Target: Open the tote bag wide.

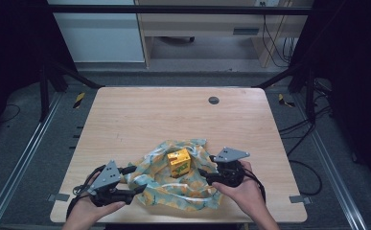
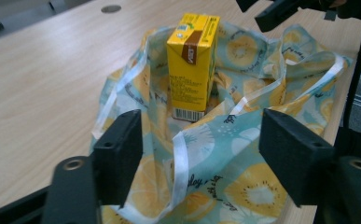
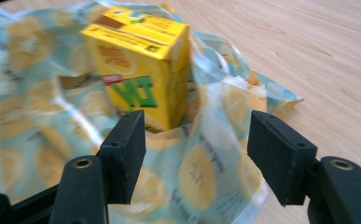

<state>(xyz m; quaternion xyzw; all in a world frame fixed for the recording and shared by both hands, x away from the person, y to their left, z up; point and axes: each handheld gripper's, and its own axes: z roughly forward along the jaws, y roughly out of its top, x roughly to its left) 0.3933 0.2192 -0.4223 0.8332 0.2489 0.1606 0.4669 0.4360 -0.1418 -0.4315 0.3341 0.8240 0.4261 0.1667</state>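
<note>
A yellow drink carton (image 1: 179, 162) stands upright in the middle of a crumpled light-blue cloth bag with a lemon print (image 1: 173, 189) near the table's front edge. My left gripper (image 1: 134, 179) sits at the bag's left edge, open, with the cloth (image 2: 215, 163) lying between and beyond its jaws and the carton (image 2: 192, 65) further ahead. My right gripper (image 1: 205, 168) is at the bag's right side, open, facing the carton (image 3: 138, 70) over the cloth (image 3: 206, 172). Neither gripper holds anything.
The wooden table (image 1: 140, 115) has a round dark grommet (image 1: 214, 100) at the back. White handle straps (image 2: 180, 172) lie across the bag. The right gripper's jaws (image 2: 281, 14) show at the top of the left gripper view. Cables trail toward the front edge.
</note>
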